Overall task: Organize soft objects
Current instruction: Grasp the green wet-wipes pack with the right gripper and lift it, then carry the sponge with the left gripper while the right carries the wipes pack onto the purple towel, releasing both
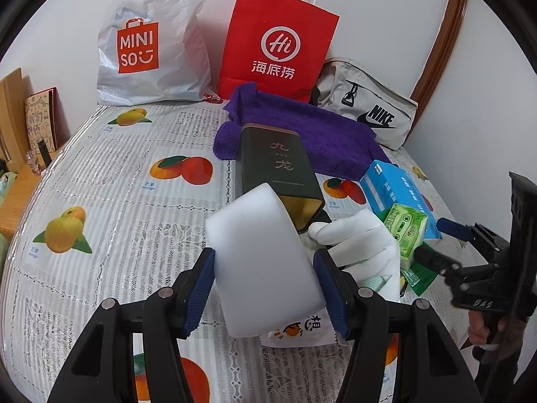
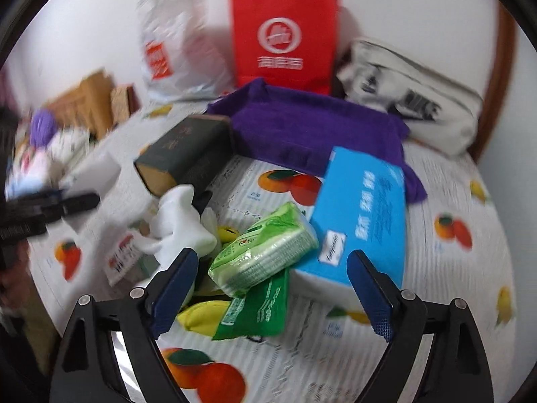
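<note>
The left tool (image 1: 265,288) tilts downward, its blue pads clamped on a white foam block (image 1: 261,262) lifted above the table (image 1: 100,201). The right tool (image 2: 272,292) stands wide apart with nothing gripped, angled down over a green tissue pack (image 2: 265,252) and a blue tissue box (image 2: 362,215). A dark tin (image 1: 275,168) lies on its side, its open mouth facing the foam block; whether anything is inside cannot be told. A white glove (image 1: 359,245) lies beside it. A purple towel (image 1: 302,131), red bag (image 1: 278,43), white bag (image 1: 151,40) and grey pouch (image 1: 365,107) sit along the wall on the fruit-print cloth.
</note>
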`<state>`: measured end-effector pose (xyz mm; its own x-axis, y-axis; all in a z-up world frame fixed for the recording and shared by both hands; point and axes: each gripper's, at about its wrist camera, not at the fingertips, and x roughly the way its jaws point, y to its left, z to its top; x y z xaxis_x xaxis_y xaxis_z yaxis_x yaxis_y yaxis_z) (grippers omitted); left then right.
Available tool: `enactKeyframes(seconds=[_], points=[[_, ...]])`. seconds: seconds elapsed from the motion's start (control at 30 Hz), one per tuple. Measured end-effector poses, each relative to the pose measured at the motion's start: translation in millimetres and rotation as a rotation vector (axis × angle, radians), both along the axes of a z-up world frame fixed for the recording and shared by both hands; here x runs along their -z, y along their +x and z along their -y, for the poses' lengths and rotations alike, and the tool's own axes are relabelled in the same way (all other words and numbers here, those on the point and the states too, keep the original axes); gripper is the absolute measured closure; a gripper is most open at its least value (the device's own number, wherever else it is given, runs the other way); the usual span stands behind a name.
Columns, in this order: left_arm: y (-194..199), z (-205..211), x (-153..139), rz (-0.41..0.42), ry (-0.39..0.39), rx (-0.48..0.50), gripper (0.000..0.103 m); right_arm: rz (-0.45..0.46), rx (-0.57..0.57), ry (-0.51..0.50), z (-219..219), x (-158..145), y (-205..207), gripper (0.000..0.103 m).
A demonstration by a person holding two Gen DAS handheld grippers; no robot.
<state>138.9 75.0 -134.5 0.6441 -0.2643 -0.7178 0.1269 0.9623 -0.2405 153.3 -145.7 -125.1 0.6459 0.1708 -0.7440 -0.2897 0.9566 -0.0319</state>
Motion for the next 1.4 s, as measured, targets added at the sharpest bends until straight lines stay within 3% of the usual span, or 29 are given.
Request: enactKeyframes(seconds=[0.1, 0.23, 0.3, 0.53, 0.57, 0.6, 0.67, 1.17, 1.4], points=[[0, -4, 0, -0.001, -0.005, -0.005, 0.045, 0.025, -0.042, -0.099, -6, 4, 0, 0.012], [1, -6, 0, -0.002, -0.015, 0.003, 0.045, 0.039, -0.115, -0.149, -13, 6, -4, 0.011], [1, -5, 0, 0.000, -0.012, 0.006, 0.045, 0.060, -0.125, -0.186, -18, 7, -5, 0.005], [2, -6, 2, -0.011, -0.001, 0.006, 0.045, 0.071, -0.133, -0.277, -27, 23, 14, 0.005], [2, -7, 3, -0.014, -0.003, 0.003, 0.045, 0.071, -0.137, -0.284, -28, 25, 16, 0.006], [2, -7, 3, -0.016, -0.006, 0.001, 0.045, 0.074, -0.142, -0.290, -28, 26, 17, 0.016], [2, -8, 5, -0.021, -0.007, -0.006, 0.045, 0.076, -0.153, -0.268, -27, 24, 16, 0.030], [-11, -11, 15, -0.065, 0.017, -0.065, 0.045, 0.165, -0.043, -0.036, 13, -22, -36, 0.030], [-19, -6, 18, -0.098, 0.021, -0.081, 0.045, 0.115, 0.001, 0.028, 43, -13, -76, 0.030]])
